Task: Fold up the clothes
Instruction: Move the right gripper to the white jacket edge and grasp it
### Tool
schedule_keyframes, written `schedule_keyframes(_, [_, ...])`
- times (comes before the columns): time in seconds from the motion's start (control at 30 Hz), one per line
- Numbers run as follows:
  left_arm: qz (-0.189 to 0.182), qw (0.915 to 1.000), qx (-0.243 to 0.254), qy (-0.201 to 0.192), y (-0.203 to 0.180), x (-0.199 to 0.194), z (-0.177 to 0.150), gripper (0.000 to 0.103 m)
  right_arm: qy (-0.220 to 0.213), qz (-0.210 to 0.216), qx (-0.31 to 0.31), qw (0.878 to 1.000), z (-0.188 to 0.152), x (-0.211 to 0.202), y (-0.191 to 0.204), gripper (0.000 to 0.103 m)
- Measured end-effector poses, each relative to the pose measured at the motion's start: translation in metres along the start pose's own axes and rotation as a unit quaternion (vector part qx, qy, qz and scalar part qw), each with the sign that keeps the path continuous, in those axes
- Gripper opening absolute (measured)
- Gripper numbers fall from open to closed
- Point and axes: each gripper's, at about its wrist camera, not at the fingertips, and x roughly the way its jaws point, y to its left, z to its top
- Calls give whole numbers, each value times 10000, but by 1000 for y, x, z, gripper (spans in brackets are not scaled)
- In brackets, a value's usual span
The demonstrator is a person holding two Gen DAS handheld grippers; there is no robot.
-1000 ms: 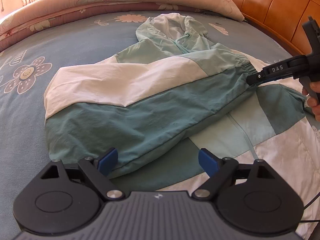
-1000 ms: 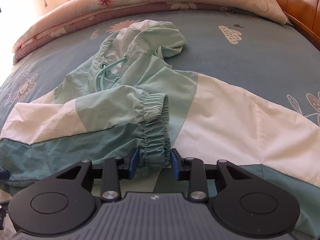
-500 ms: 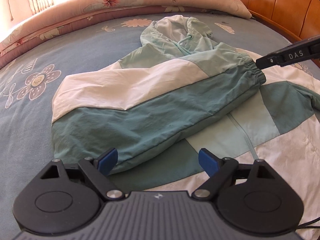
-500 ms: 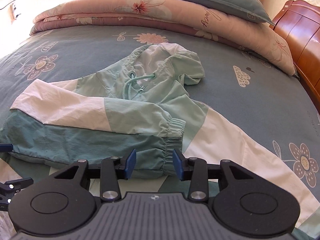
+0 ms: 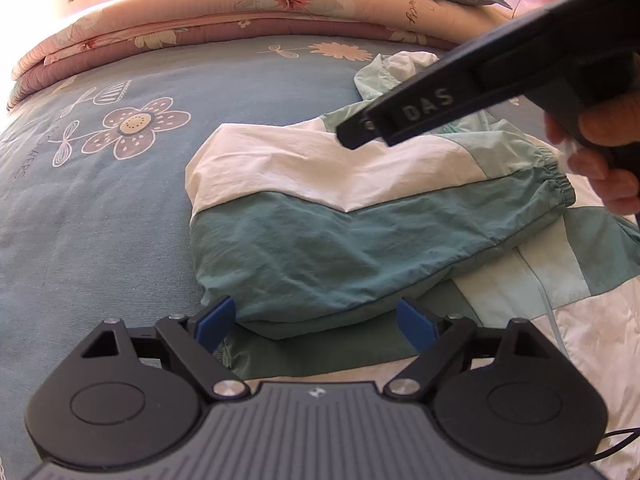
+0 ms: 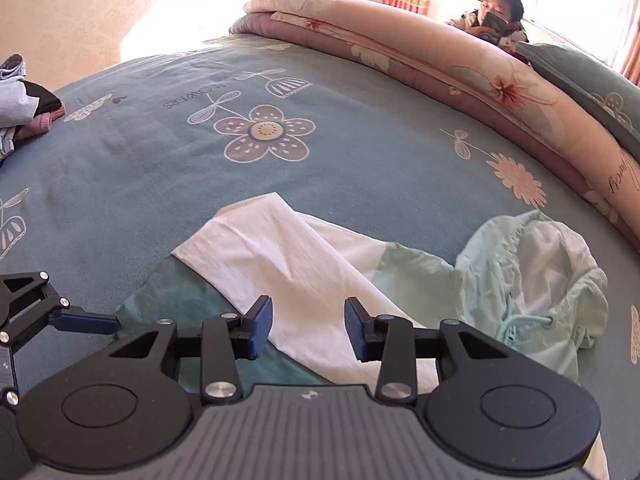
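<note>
On the bed [image 5: 100, 240], jacket [image 5: 340, 248] lies flat, sleeve [image 5: 400, 200] folded across the body. Left gripper [image 5: 314, 322] spread wide, empty, at sleeve's 6 o'clock edge. Right gripper [image 6: 308, 330] spread, empty, hovering over white panel; hood [image 6: 532, 272] at 2 o'clock.

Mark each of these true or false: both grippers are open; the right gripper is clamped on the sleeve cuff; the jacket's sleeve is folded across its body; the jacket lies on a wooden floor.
1. Both grippers are open. True: the left gripper and the right gripper each show parted jaws holding nothing.
2. The right gripper is clamped on the cuff. False: the cuff lies free.
3. The sleeve is folded across the jacket. True.
4. The jacket lies on a wooden floor. False: it lies on a blue flowered bedspread.
</note>
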Motion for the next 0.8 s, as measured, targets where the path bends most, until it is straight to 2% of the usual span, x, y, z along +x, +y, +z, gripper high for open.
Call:
schedule_keyframes(0.2, [-69,9999,112,-92,-3,-1,-10,88,8,546,-434,9976,44,49,35,39])
schedule_keyframes(0.27, [-84,9998,127,-120,-4,-2,-11,88,181,641,-493,9966,41,66,40,39])
schedule_keyframes(0.4, [-184,9998,23,-112,3,2,-13,88,835,750,-487,9925,16,100,46,39])
schedule_keyframes(0.5, [-305,9994,-143,-49,11,9,-15,88,905,878,-407,9912,19,91,40,38])
schedule_keyframes(0.67, [-430,9986,-295,-2,17,17,-16,90,310,772,-386,9958,56,70,22,40])
schedule_keyframes(0.73, [-454,9985,-298,-18,17,18,-17,92,63,917,-26,9958,75,75,8,46])
schedule_keyframes(0.77, [-452,9986,-291,-19,16,18,-17,92,47,982,155,9950,82,82,1,52])
schedule_keyframes(0.8, [-457,9985,-301,-18,17,19,-16,92,54,1043,341,9939,90,90,-5,52])
